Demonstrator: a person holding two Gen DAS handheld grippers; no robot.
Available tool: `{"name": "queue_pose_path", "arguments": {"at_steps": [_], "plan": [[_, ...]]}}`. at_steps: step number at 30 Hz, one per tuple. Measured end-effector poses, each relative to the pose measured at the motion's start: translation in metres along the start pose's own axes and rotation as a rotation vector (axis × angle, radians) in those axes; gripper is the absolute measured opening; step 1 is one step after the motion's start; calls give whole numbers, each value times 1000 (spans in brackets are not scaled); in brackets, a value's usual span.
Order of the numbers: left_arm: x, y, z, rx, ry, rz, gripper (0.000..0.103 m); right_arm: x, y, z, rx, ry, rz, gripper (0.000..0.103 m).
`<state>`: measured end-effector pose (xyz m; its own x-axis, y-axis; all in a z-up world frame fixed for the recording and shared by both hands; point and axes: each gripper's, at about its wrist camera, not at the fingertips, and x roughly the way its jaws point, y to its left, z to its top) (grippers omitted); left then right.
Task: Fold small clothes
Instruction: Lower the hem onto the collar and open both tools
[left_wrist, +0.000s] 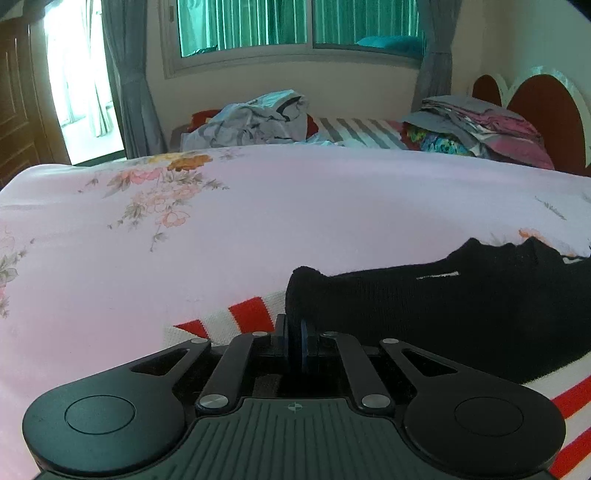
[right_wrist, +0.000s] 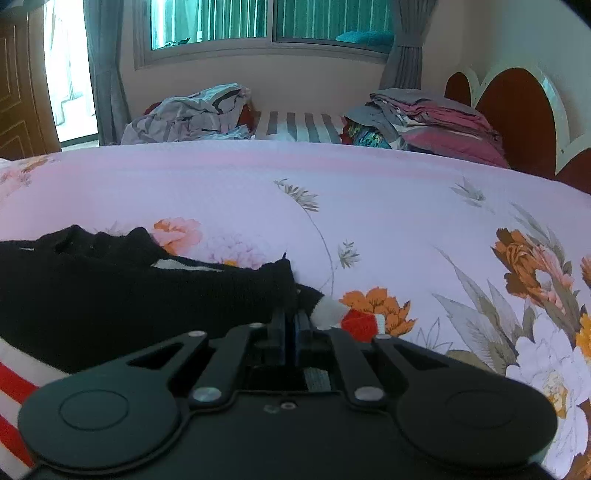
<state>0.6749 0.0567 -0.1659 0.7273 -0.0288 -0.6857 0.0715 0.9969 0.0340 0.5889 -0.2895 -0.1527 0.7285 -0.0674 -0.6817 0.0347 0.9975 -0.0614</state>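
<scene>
A small black knit garment (left_wrist: 461, 306) with red and white stripes (left_wrist: 247, 314) lies on the pink floral bed sheet (left_wrist: 277, 206). My left gripper (left_wrist: 295, 325) is shut on the garment's left corner, low against the sheet. In the right wrist view the same black garment (right_wrist: 129, 295) spreads to the left, with a red and white striped cuff (right_wrist: 354, 321) poking out to the right. My right gripper (right_wrist: 291, 321) is shut on the garment's right corner. Both grippers sit close to the bed surface.
A crumpled grey cloth heap (left_wrist: 255, 120) and a stack of folded clothes (left_wrist: 480, 129) lie at the bed's far side, under a window. A red headboard (right_wrist: 517, 110) stands at the right. A doorway (left_wrist: 81, 81) is at the far left.
</scene>
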Motion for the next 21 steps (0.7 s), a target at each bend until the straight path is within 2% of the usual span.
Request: {"name": "queue_pose_path", "arguments": {"at_steps": [2, 3, 4, 6, 7, 9, 13, 15, 18, 21], "plan": [[-1, 1, 2, -1, 15, -4, 7, -1, -1, 7, 13, 9, -16, 16], [-4, 1, 4, -8, 22, 5, 18, -3, 1, 12, 25, -10, -10, 36], [-9, 1, 7, -24, 20, 34, 48, -14, 4, 12, 30, -47, 14, 44], [-30, -1, 8, -77, -43, 104, 85, -26, 14, 13, 15, -60, 66, 39], [-41, -2, 8, -123, -75, 102, 87, -32, 21, 12, 3, -63, 91, 40], [-53, -16, 5, -158, -68, -11, 87, -36, 47, 8, -44, -47, 175, 40], [-58, -74, -9, -43, -32, -163, 87, -34, 97, -7, -162, 2, 285, 37], [-52, -93, -17, 33, 17, -215, 87, -33, 111, -16, -214, 14, 300, 39], [-49, -82, -27, 41, 42, -146, 87, -35, 95, -19, -202, 9, 252, 41], [-49, -36, -37, -17, 41, -15, 87, -34, 42, -23, -103, 21, 86, 34]]}}
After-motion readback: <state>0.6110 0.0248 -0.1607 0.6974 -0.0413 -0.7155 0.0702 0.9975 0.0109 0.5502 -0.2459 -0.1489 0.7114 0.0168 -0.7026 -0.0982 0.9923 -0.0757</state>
